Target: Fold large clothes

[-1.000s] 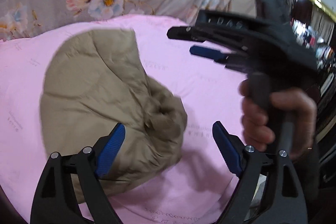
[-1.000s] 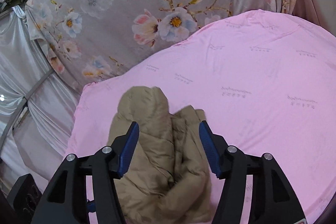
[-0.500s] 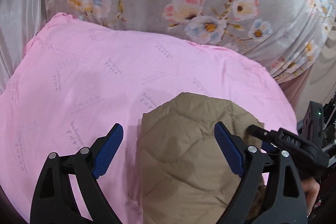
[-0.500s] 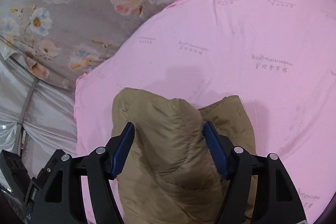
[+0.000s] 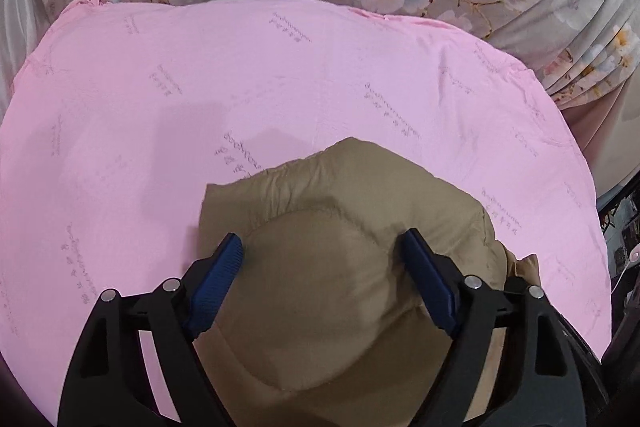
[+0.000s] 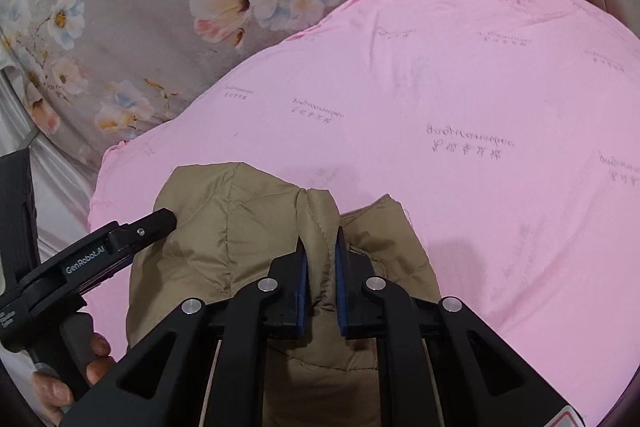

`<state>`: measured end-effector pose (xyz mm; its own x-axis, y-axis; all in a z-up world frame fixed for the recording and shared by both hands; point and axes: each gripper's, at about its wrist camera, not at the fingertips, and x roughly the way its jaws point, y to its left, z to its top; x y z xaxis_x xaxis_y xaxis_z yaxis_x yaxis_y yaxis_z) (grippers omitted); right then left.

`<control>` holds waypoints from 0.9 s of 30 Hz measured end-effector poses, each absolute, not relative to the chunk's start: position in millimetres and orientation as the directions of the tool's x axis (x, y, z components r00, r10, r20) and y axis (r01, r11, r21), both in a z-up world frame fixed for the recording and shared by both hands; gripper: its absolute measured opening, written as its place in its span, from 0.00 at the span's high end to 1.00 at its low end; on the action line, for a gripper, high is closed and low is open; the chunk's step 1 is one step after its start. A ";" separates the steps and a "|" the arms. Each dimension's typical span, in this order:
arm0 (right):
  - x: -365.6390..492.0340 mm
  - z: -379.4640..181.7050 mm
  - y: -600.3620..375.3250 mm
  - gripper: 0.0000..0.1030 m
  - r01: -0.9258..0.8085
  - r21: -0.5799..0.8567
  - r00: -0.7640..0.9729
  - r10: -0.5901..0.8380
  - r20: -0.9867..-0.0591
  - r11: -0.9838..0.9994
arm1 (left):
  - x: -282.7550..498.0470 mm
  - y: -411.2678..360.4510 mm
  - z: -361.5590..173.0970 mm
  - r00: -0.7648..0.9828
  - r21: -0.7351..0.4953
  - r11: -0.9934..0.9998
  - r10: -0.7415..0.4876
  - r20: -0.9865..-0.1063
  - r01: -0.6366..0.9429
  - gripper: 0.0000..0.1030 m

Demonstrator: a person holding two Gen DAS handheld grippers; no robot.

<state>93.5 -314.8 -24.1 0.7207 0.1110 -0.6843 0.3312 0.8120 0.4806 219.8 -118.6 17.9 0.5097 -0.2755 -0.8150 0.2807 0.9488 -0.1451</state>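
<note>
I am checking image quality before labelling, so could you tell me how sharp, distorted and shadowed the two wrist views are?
Left wrist view: sharp, strong fisheye bending, dark corners, soft shadows on the pink sheet left of the tan jacket. Right wrist view: equally sharp and bent, stitching crisp, faint shadow beyond the jacket, no glare.

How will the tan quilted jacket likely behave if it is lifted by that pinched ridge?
The jacket is probably floppy: it lies in soft puffy folds on the pink sheet, so the rest would sag. It looks light for its bulk, being padded. The right tool, jaws closing on a thin fold, may slip on the smooth-looking shell.
</note>
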 end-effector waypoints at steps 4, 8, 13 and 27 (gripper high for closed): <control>97.7 -44.8 -322.5 0.88 0.321 0.524 0.717 0.159 -0.679 0.789 | 223.9 -120.8 2.9 0.526 -0.136 0.954 -0.263 -0.809 0.268 0.19; 101.6 -61.2 -325.1 0.87 0.310 0.549 0.719 0.187 -0.670 0.776 | 221.8 -126.9 -10.7 0.561 -0.094 0.959 -0.234 -0.794 0.268 0.13; 103.2 -75.0 -329.6 0.87 0.301 0.570 0.723 0.207 -0.659 0.764 | 222.0 -138.1 -22.1 0.593 -0.037 0.963 -0.194 -0.782 0.267 0.09; 105.6 -87.6 -322.4 0.87 0.313 0.519 0.738 0.140 -0.660 0.795 | 220.5 -152.7 -40.2 0.659 0.057 0.966 -0.129 -0.741 0.253 0.05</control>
